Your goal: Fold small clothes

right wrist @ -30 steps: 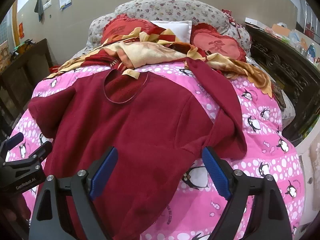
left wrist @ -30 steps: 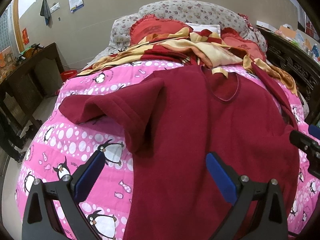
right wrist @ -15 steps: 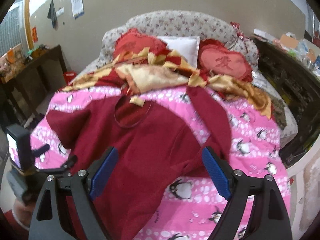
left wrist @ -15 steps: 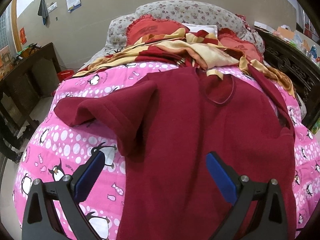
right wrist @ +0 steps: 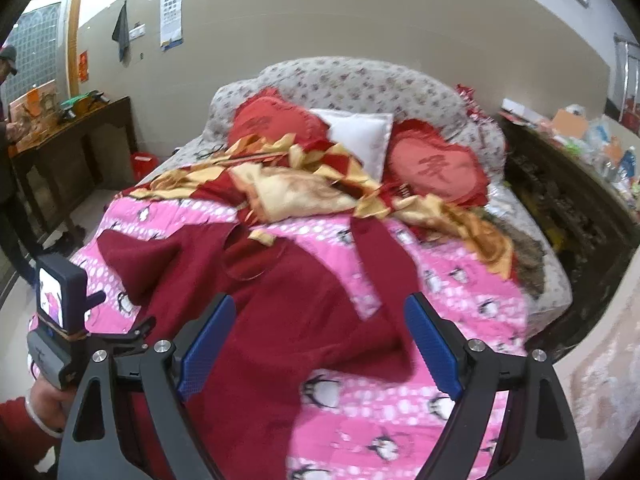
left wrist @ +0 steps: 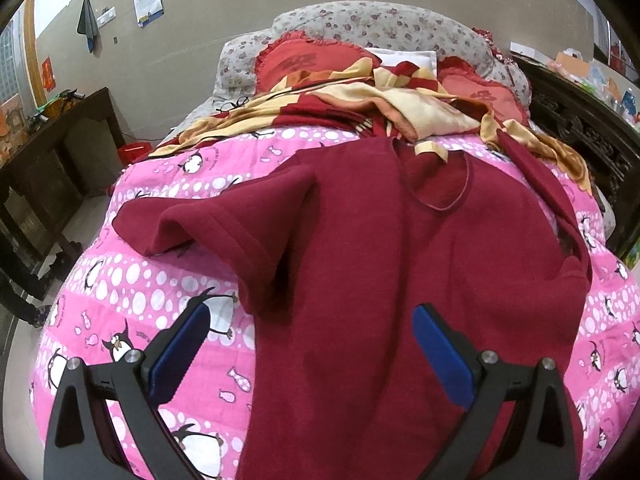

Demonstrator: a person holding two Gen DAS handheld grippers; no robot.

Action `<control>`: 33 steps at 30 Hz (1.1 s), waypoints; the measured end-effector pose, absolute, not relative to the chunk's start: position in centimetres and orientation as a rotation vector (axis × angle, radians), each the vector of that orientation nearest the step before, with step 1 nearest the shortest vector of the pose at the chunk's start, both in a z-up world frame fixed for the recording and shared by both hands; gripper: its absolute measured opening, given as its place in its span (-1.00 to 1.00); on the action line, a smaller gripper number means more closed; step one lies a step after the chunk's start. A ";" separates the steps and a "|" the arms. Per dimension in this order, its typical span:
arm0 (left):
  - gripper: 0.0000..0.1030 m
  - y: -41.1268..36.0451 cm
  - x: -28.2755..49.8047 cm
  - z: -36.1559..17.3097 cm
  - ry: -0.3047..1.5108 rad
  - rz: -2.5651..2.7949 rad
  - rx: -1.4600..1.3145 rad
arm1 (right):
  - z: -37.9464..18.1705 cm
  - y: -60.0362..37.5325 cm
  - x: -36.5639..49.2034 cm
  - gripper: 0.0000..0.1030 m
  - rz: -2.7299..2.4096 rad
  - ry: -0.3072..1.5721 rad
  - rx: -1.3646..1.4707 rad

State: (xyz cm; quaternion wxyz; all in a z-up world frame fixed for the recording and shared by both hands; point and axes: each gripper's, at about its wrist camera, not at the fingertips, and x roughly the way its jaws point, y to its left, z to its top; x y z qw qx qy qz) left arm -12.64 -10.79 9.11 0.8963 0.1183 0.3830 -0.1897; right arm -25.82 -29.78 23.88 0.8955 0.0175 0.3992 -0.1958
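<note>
Two tools hover wide open over a bed: the left tool [left wrist: 308, 340] above the lower body of a dark red fleece top [left wrist: 400, 280], the right tool [right wrist: 320, 332] above its right side, neither touching it. The soft, round-necked top lies spread flat on a pink penguin-print quilt [left wrist: 132, 304], one sleeve rumpled, below a crumpled red-and-gold blanket [right wrist: 304, 184] and heart-shaped cushions [right wrist: 436, 168].
</note>
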 end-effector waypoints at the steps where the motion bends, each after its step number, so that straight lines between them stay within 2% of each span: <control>1: 1.00 -10.7 -12.6 9.1 0.793 -0.391 0.247 | 22.6 -29.4 -25.3 0.94 -0.392 0.832 0.056; 5: 1.00 -10.1 -11.9 8.9 0.795 -0.380 0.249 | 17.5 -27.9 -22.6 0.94 -0.345 0.892 0.095; 11: 1.00 -9.5 -10.3 8.3 0.807 -0.369 0.234 | 12.7 -27.1 -19.9 0.94 -0.334 0.906 0.143; 20: 0.99 -8.7 -8.0 7.7 0.841 -0.373 0.175 | 9.7 -26.8 -17.3 0.94 -0.351 0.926 0.160; 33: 1.00 -7.3 -6.2 7.0 0.867 -0.337 0.153 | 8.2 -26.3 -15.9 0.94 -0.357 0.952 0.163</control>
